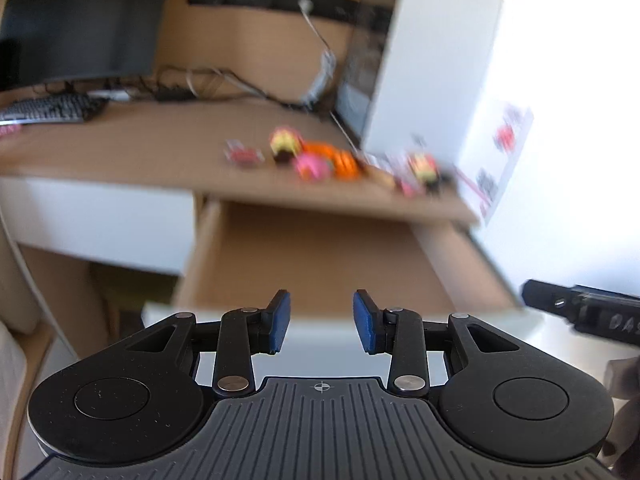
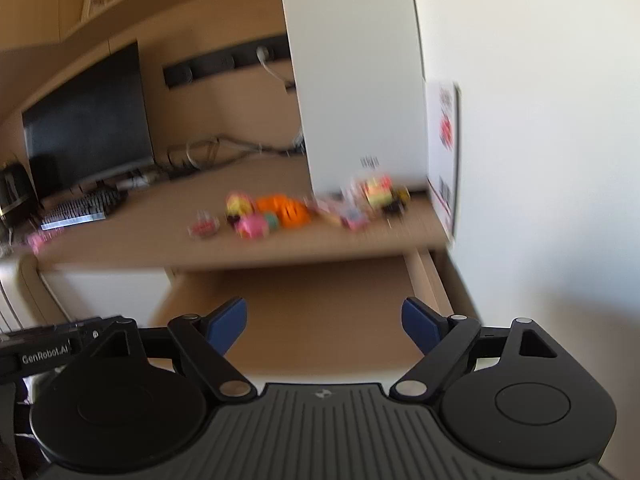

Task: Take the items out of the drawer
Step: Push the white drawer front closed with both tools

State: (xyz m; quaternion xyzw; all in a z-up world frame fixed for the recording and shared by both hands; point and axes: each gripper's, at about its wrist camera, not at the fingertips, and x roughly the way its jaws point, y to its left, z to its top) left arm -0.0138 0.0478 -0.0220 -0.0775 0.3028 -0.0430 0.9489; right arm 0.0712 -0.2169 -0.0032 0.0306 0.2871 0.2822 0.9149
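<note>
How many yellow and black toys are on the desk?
2. One yellow and black toy sits left of the orange toy; the other is by the white box. Blur may hide more.

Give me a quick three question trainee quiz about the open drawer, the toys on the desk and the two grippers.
1. True or false: the visible part of the drawer has toys in it.
2. Where does the orange toy lie? A in the drawer, B on the desk, C between jaws.
3. Which has wider jaws: the left gripper or the right gripper?

Key:
1. False; that part looks bare.
2. B.
3. Right gripper; neither holds anything.
</note>
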